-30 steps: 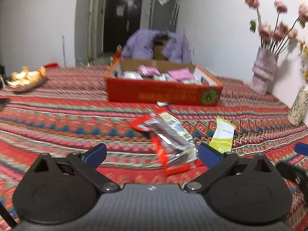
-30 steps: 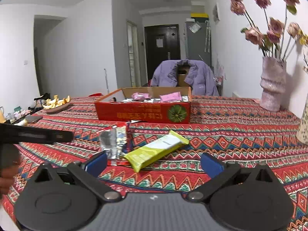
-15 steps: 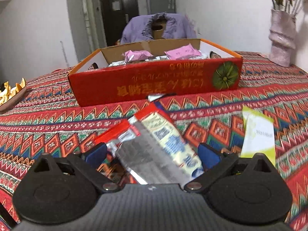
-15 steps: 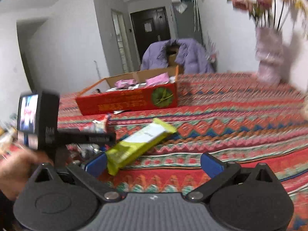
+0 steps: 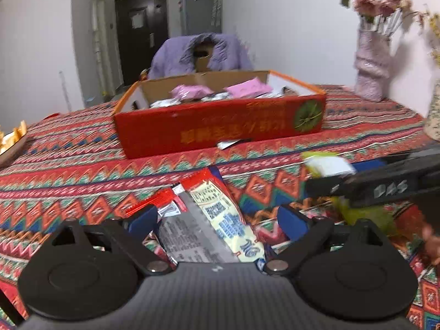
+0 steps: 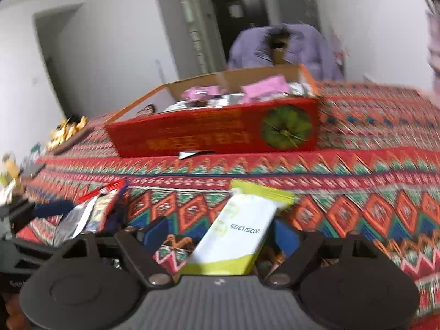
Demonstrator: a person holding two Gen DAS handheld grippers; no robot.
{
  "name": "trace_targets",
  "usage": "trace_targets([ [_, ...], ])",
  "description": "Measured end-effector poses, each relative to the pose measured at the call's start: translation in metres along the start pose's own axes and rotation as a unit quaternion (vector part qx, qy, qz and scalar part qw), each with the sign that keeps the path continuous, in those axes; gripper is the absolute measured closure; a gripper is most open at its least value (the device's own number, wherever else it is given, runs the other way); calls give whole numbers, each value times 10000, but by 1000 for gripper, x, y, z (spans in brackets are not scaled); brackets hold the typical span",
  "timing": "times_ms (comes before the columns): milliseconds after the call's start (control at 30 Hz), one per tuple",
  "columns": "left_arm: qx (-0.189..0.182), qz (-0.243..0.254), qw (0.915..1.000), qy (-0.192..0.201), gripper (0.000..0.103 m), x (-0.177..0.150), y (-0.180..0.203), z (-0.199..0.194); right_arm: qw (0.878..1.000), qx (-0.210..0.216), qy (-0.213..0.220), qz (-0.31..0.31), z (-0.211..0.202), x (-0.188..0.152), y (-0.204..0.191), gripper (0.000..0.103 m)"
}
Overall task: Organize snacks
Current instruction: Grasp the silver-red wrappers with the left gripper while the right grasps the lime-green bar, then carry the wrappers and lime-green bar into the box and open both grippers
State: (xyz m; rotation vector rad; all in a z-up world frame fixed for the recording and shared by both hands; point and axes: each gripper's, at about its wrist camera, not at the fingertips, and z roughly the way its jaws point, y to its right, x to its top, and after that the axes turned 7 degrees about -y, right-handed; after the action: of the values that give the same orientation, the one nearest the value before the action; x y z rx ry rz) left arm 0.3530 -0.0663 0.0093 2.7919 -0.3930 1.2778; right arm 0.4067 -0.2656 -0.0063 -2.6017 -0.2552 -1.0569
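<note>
A red and silver snack packet (image 5: 203, 220) lies on the patterned tablecloth (image 5: 82, 170) between the fingers of my left gripper (image 5: 217, 220). Its jaws are closing and a gap still shows at the right pad. A yellow-green and white packet (image 6: 239, 228) lies between the fingers of my right gripper (image 6: 221, 232). Those jaws are closing too, and the left pad stands clear of it. Behind both stands the open red cardboard box (image 5: 220, 126) with pink and silver packets inside. The right gripper (image 5: 371, 184) shows at the right of the left wrist view.
A small white scrap (image 5: 228, 144) lies in front of the box. A vase of flowers (image 5: 374, 63) stands at the back right, a second vase (image 5: 434, 115) at the right edge. A dish of yellow snacks (image 5: 11, 140) sits far left. A chair with a purple jacket (image 5: 200, 52) is behind the table.
Both grippers have come forward and down onto their packets, which now lie between the fingers. The jaws have narrowed, the right more. The right gripper has entered the left wrist view.
</note>
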Motion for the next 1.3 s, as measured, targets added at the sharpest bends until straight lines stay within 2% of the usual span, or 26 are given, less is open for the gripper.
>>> trace_targets([
  [67, 73, 151, 9997, 163, 7, -3, 6, -2, 9998, -143, -53, -155, 3, -1, -6, 27],
  [167, 406, 234, 9985, 282, 4, -8, 10, -10, 9977, -461, -116, -476, 2, -3, -15, 38],
  [233, 480, -149, 9987, 86, 3, -6, 5, -11, 9965, -581, -127, -581, -1, -5, -18, 48],
  [300, 317, -705, 9969, -157, 3, -5, -4, -6, 9970, -514, -81, -582, -4, -4, -16, 60],
  [333, 274, -903, 9952, -273, 3, -5, -8, -1, 9973, -460, -71, -570, -7, -5, -12, 61],
  [400, 198, -1085, 9927, -491, 3, -2, -9, 9, 9971, -458, -64, -608, -10, -5, -8, 62],
  [533, 128, -1008, 9934, -534, 4, -1, 0, 19, 9972, -477, -106, -569, -10, -6, 0, 61],
  [633, 436, -733, 9954, -426, 37, -2, 12, 19, 9965, -521, -98, -641, -10, -7, -2, 62],
  [667, 422, -702, 9957, -430, 41, -2, 13, 17, 9963, -542, -86, -662, -10, -8, -4, 63],
  [833, 269, -773, 9951, -557, 43, -5, 10, -2, 9972, -431, -21, -604, -23, -17, -5, 64],
  [967, 359, -604, 9970, -309, 43, -11, 13, -34, 9976, -419, 67, -553, -44, -29, -9, 64],
  [1100, 352, -654, 9972, -87, 43, -12, 12, -65, 9975, -358, 241, -555, -70, -42, -18, 64],
  [1300, 302, -717, 9970, 56, 43, -13, 12, -85, 9969, -374, 460, -527, -94, -51, -26, 64],
])
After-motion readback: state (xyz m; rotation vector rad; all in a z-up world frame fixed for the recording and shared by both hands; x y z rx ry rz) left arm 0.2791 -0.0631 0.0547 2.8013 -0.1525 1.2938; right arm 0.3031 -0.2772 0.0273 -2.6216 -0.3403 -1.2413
